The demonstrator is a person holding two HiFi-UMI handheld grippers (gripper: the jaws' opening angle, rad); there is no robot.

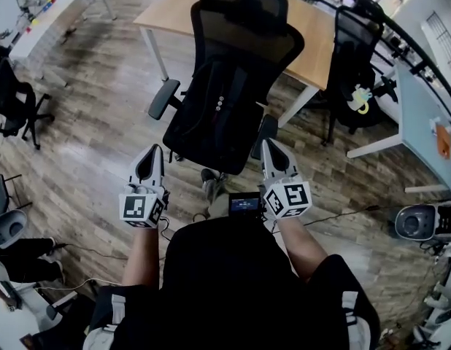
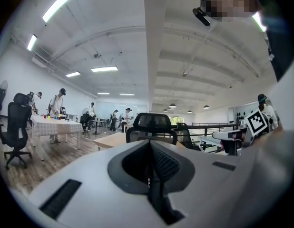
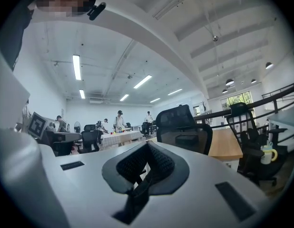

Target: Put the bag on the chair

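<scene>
Bag [image 1: 207, 122] sits on chair [image 1: 244, 46] seat, leaning on backrest, just far of me. Looks soft, floppy, prob light; I'd grab its top edge. L fingers [image 2: 161, 165] & R fingers [image 3: 137, 167] both pressed together, empty.

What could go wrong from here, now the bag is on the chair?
1. The bag stands propped against the back of the chair; it might slump forward off the seat.
2. The left gripper and right gripper, both shut and empty, are close to the seat's front; a nudge might shift the chair.
3. A cable lies on the floor beside the person, a possible trip hazard.
</scene>
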